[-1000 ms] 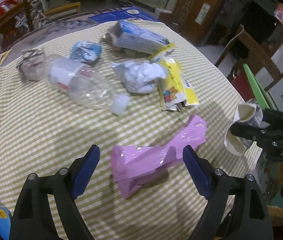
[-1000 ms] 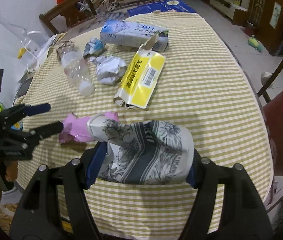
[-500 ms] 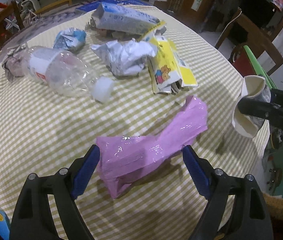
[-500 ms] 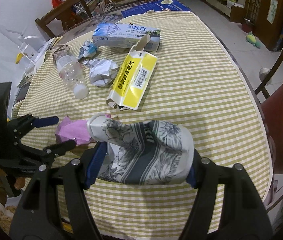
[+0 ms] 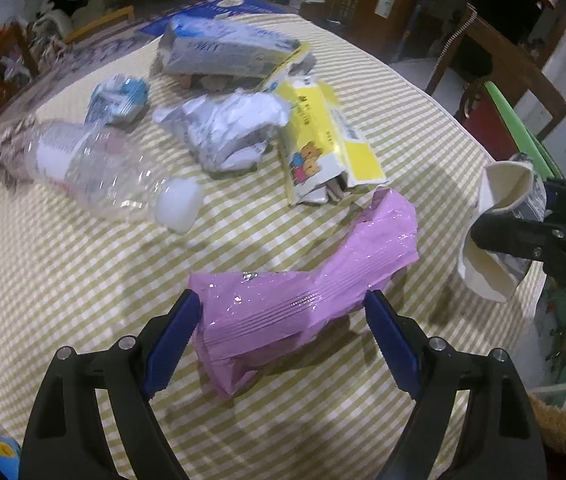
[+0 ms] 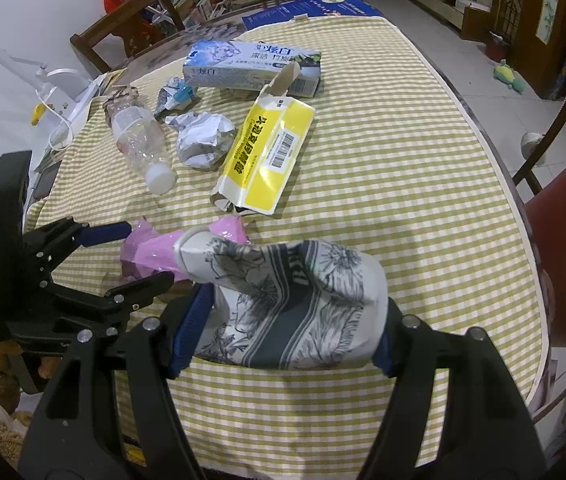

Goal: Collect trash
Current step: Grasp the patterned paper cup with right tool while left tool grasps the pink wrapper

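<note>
The left gripper [image 5: 281,334] stands spread wide at the bottom of the left wrist view, its blue pads on either side of the crinkled pink plastic wrapper [image 5: 303,292] but not pressing it. The wrapper lies on the green-and-white checked tablecloth [image 5: 63,280] at lower centre. The right gripper [image 6: 283,328] is pinched on a squashed paper cup with a black-and-white floral print [image 6: 287,304], which fills the lower middle of its own view.

The likely trouble is the wrapper itself — thin, glossy film that may slide or buckle out from between the pads as they close, since one end kinks up and away toward the right. A low grab could also pinch the cloth and drag the neighbouring rubbish. The held cup sits just beside the wrapper's far end, so the two tools could knock together.

The left wrist view shows the cup's cream inside [image 5: 495,232] at the right edge, which the right view hides. The right wrist view shows the left gripper from the side at centre left, and reads the rest of the pile more plainly: the clear plastic bottle with a white cap [image 6: 139,144], the crumpled white paper ball [image 6: 203,140], the flattened yellow carton [image 6: 271,156] and the long blue-and-white box [image 6: 251,68] in the upper middle.
</note>
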